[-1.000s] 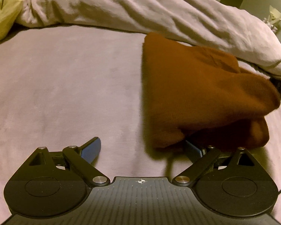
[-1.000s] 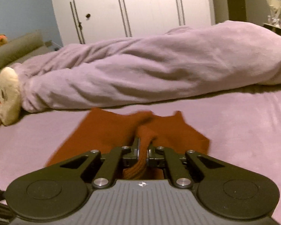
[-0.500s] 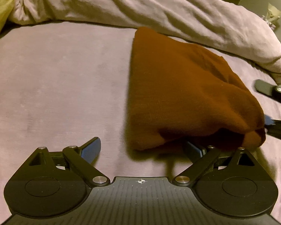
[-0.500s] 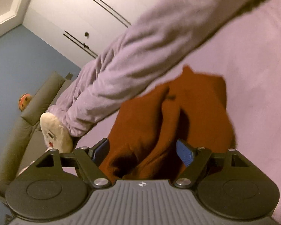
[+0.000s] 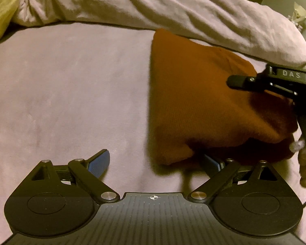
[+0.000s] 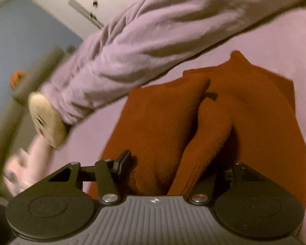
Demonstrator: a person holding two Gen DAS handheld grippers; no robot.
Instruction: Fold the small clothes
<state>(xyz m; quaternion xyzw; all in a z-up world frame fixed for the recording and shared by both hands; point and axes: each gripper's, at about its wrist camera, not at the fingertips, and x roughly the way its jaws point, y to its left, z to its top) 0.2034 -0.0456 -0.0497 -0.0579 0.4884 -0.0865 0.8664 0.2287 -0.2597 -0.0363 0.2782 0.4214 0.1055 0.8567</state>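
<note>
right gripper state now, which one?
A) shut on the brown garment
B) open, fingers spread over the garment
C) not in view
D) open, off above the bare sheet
B: in the right wrist view the right gripper has its jaws wide apart, with the folded brown garment lying between and ahead of them, nothing pinched.

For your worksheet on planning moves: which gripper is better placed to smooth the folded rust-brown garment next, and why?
Probably the right gripper: open, directly over the rust-brown garment. The left gripper, also open, sits at its near edge.
</note>
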